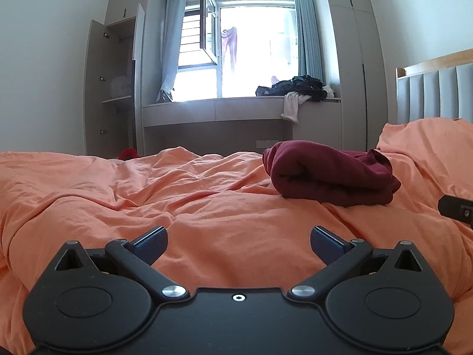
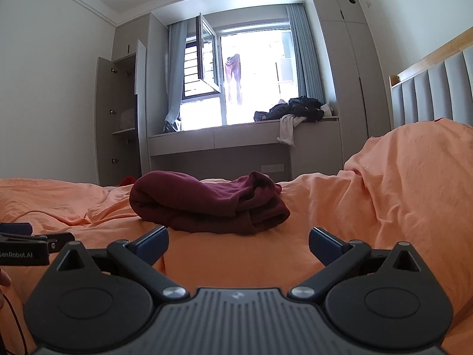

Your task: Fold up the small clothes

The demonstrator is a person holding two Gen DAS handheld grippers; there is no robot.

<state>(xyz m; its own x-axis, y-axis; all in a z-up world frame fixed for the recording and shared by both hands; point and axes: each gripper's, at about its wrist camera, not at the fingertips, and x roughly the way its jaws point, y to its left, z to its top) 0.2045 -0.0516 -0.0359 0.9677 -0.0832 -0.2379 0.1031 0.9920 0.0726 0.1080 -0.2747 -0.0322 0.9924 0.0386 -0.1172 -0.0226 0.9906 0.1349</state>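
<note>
Now your garment (image 2: pixel 207 204) sits folded on the bed (image 2: pixel 242 260); left tool (image 1: pixel 239 244) and right tool (image 2: pixel 239 244) gape wide, empty, so little looks left.

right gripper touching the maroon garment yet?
Apart. The right wrist view shows the right gripper open, with bare orange bedcover between its fingertips and the folded maroon garment.

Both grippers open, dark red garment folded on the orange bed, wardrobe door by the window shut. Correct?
Not quite: the wardrobe door stands open, clear in the right wrist view. Otherwise yes: left gripper and right gripper open, dark red garment folded on the orange bed.
</note>
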